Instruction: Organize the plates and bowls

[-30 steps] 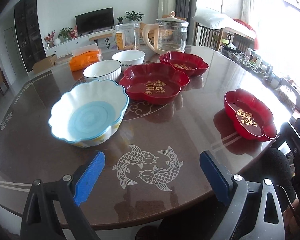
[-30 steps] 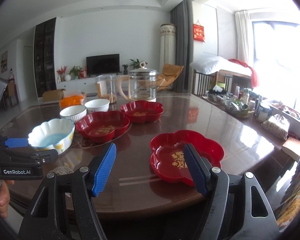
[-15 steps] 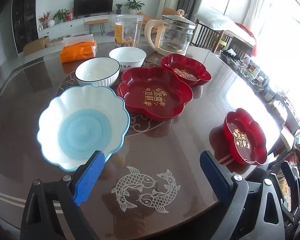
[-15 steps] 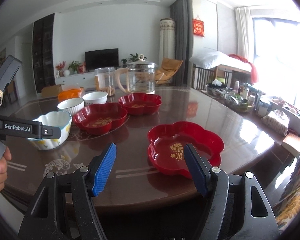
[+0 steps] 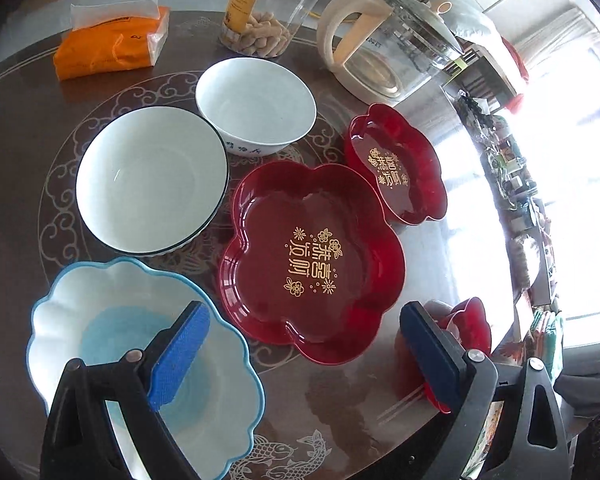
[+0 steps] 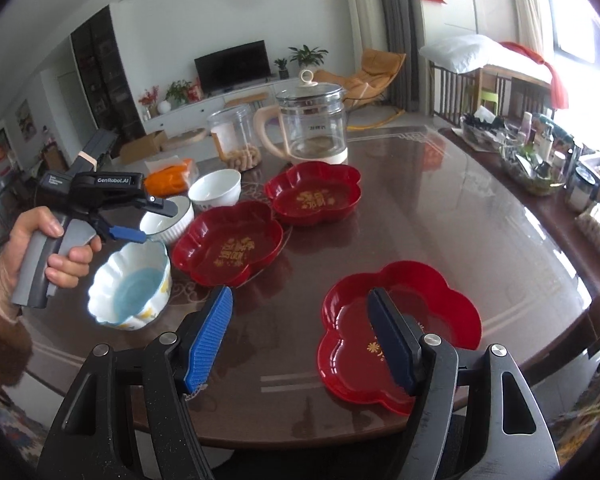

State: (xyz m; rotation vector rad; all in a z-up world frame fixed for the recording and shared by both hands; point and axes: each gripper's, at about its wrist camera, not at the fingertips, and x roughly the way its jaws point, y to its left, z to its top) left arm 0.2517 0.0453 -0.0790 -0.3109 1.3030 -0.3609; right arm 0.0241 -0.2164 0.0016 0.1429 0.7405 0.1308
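Observation:
Above the scalloped blue-and-white bowl (image 5: 100, 320) hangs my left gripper (image 5: 304, 354), open and pointing steeply down, its left pad over the bowl's inside. Beyond lie a large red flower-shaped plate (image 5: 312, 260), a smaller red plate (image 5: 396, 168), a dark-rimmed white bowl (image 5: 148, 180) and a plain white bowl (image 5: 256, 104). My right gripper (image 6: 300, 336) is open and empty above the table's near edge. Its right finger stands in front of a third red plate (image 6: 440, 308). The right wrist view also shows the left gripper (image 6: 152, 222) over the scalloped bowl (image 6: 132, 288).
A glass kettle (image 5: 392, 52), a clear jar of snacks (image 5: 268, 8) and an orange tissue pack (image 5: 108, 48) stand at the far side of the round brown table (image 6: 420, 200). A person's hand (image 6: 60, 248) holds the left gripper. Cluttered trays line the right edge.
The left gripper moved forward over the table and tipped down, now above the scalloped bowl. The right gripper rose and tilted down toward the near red plate. Both stayed open.

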